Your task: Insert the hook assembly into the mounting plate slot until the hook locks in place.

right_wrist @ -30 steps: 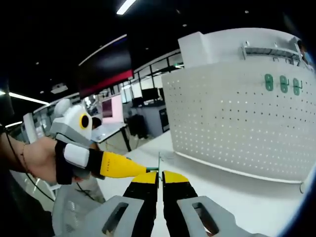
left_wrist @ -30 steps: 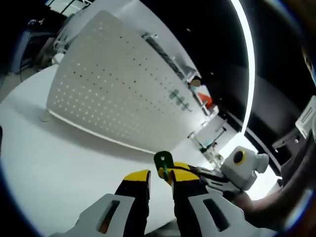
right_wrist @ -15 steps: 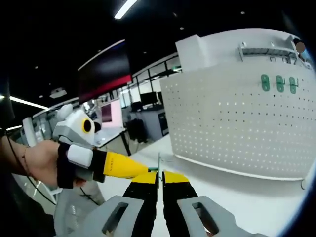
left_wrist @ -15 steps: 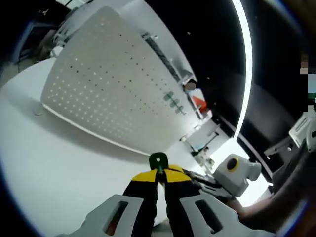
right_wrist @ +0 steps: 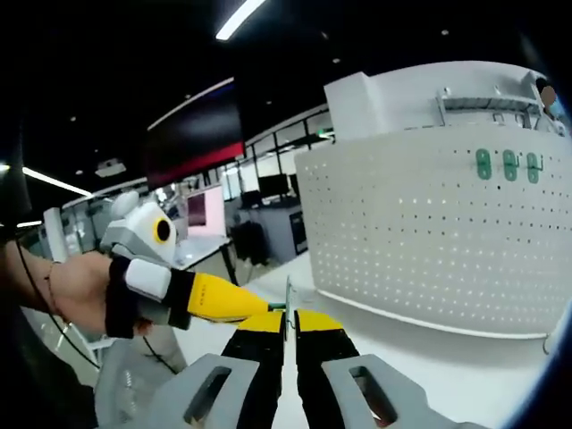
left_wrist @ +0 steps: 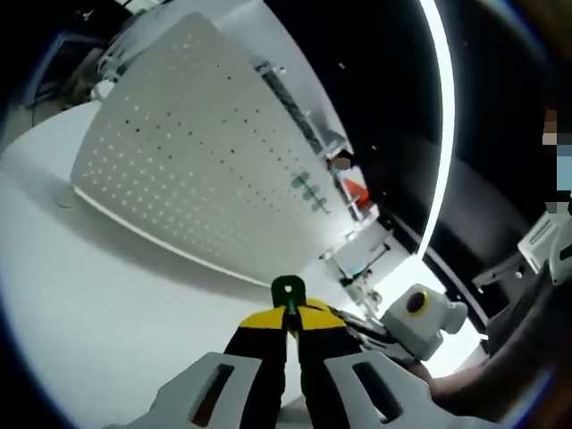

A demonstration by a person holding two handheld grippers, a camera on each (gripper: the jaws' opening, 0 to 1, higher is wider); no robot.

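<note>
A green hook assembly stands up between the yellow tips of my left gripper, which is shut on it. My right gripper reaches in from the right and meets the same piece. In the right gripper view the hook assembly shows edge-on as a thin strip between the shut tips of my right gripper. There my left gripper comes in from the left, held by a hand. The white perforated mounting plate stands upright beyond, apart from the hook.
Three green hooks hang near the plate's upper corner. The plate stands on a white table. A white rack sits behind the plate's top. Office desks and screens lie far behind.
My left gripper has shut on the green hook, which my right gripper was holding. Since half a second ago, only slight camera drift.
</note>
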